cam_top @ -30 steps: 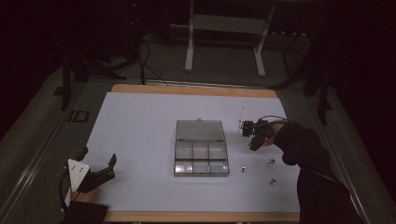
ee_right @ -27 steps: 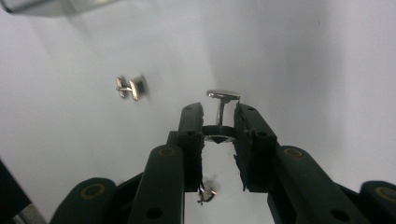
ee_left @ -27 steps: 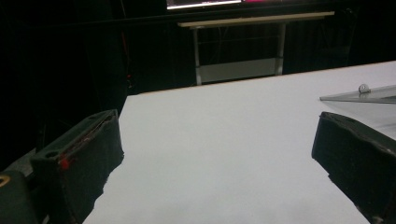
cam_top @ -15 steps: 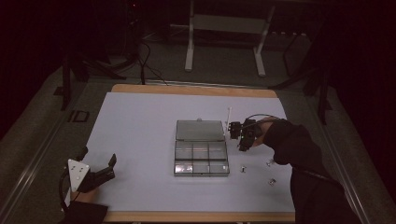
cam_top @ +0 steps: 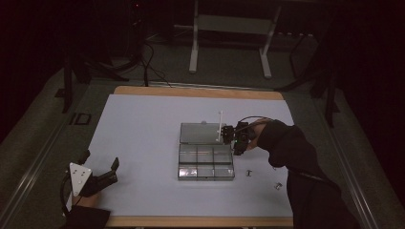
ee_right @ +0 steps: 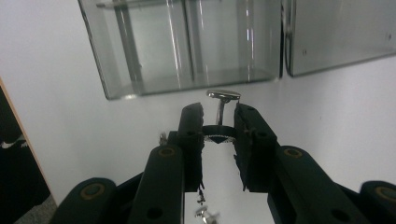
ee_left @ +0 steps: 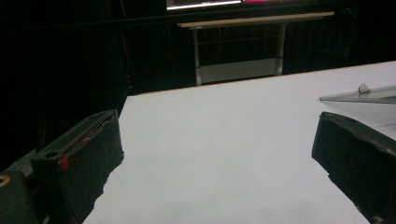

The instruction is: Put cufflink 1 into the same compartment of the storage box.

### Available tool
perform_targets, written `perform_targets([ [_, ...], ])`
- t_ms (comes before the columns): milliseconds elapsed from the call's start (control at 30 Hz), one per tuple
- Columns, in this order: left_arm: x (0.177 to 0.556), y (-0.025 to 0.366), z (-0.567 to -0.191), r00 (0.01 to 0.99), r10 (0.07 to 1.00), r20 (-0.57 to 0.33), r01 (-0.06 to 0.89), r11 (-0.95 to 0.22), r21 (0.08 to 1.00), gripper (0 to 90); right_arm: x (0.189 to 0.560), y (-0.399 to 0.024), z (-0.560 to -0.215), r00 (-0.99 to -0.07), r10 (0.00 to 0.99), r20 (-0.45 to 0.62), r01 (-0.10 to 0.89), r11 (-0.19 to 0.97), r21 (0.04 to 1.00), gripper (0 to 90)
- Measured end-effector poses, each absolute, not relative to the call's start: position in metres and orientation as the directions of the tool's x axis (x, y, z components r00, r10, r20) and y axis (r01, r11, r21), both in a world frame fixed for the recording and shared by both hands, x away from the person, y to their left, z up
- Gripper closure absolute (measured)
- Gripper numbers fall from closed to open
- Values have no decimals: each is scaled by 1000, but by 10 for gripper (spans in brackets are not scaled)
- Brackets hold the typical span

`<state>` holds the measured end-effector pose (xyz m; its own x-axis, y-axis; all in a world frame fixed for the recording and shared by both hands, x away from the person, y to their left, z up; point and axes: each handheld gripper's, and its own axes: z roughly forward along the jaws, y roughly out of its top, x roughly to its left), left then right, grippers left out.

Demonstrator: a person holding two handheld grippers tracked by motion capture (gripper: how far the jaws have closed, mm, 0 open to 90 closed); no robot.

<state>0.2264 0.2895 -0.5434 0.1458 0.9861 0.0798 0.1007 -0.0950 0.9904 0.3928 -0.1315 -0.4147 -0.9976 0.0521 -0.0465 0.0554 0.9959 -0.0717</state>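
left gripper (cam_top: 102, 177) rests at the near-left tabletop (cam_top: 143, 143) edge, jaws wide apart, nothing between them. right gripper (ee_right: 219, 121) clamps a small shiny metal screw (ee_right: 223, 100) by its shank, flat head outward, long axis along the jaws. clear plastic compartment box (ee_right: 187, 46) lies just ahead of it, lid (cam_top: 200, 132) open behind. loose screws (cam_top: 249, 173) sit near-right.

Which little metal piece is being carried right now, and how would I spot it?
Find the clear box in the middle of the white table. At its right edge the right tongs pinch a small shiny bolt, flat head forward. Two other metal bits lie loose on the table; this one is off it.
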Motion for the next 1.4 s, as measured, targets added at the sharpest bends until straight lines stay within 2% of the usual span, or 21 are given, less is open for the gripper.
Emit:
perform_targets([
  [633, 226, 290, -544, 149, 986, 71, 100, -86, 991, 28, 383, -72, -420, -997, -75, -35, -75, 997, -4, 732],
  [1400, 227, 291, -543, 150, 986, 69, 102, -84, 991, 28, 386, -18, -444, -990, -141, -20, -142, 985, 93, 730],
])
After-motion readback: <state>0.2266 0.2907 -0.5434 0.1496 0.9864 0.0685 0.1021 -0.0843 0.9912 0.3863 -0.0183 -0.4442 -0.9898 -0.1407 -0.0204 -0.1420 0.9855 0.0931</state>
